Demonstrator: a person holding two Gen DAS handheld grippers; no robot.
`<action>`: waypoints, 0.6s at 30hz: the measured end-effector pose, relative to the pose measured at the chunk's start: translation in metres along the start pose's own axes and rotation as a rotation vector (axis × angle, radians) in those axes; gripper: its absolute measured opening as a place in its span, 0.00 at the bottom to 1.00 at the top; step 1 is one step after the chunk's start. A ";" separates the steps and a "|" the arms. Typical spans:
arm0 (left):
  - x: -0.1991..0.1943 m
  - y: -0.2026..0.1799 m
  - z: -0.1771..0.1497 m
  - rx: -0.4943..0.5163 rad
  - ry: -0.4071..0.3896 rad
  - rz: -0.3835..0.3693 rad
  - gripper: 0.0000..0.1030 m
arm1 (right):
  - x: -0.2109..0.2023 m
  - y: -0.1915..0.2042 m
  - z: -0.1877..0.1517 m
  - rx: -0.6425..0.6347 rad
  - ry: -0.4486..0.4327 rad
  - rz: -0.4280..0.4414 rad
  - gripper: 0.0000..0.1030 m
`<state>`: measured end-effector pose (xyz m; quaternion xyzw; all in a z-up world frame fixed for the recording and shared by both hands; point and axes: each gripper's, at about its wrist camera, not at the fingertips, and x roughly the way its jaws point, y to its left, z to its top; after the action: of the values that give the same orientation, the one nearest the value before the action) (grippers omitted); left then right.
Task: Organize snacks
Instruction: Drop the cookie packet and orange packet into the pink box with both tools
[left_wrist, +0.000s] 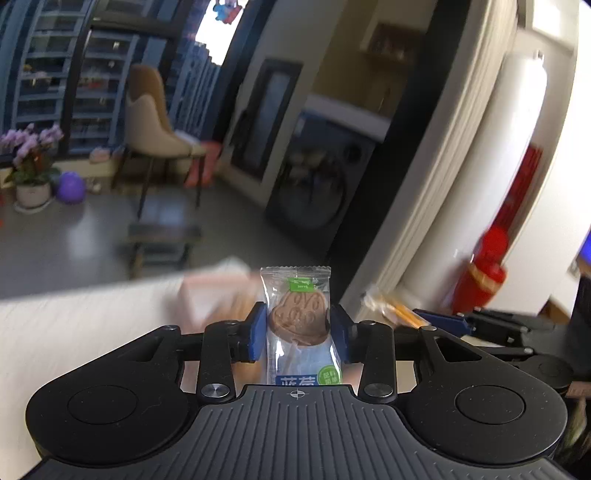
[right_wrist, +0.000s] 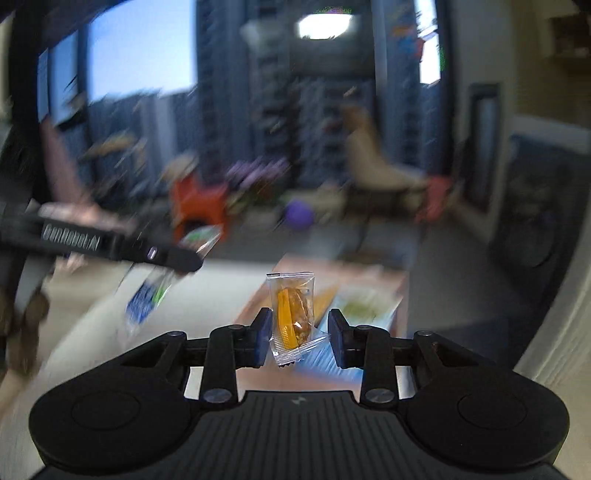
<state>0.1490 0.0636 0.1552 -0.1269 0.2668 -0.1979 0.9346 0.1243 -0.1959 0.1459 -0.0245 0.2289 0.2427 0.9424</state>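
Snacks fill both views. Left wrist view: the left tool (left_wrist: 298, 332) clamps a clear packet with a brown cookie (left_wrist: 299, 321) upright between its blue pads at lower centre, above the white table (left_wrist: 74, 325); the right tool (left_wrist: 443, 322) shows at right. Right wrist view: the right tool (right_wrist: 298, 334) holds an orange candy packet (right_wrist: 293, 314) at its left pad, a gap at its right pad; the left tool appears blurred at left.
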 end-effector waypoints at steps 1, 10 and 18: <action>0.016 0.004 0.010 -0.027 -0.004 -0.015 0.43 | 0.007 -0.005 0.010 0.029 -0.040 -0.022 0.37; 0.087 0.036 -0.001 -0.133 0.041 0.092 0.41 | 0.090 -0.047 -0.009 0.253 0.090 -0.011 0.76; 0.052 0.010 -0.068 -0.009 0.112 0.169 0.41 | 0.082 -0.047 -0.069 0.271 0.256 0.159 0.76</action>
<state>0.1556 0.0410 0.0723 -0.0970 0.3293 -0.1238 0.9310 0.1810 -0.2116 0.0454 0.0899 0.3784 0.2784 0.8782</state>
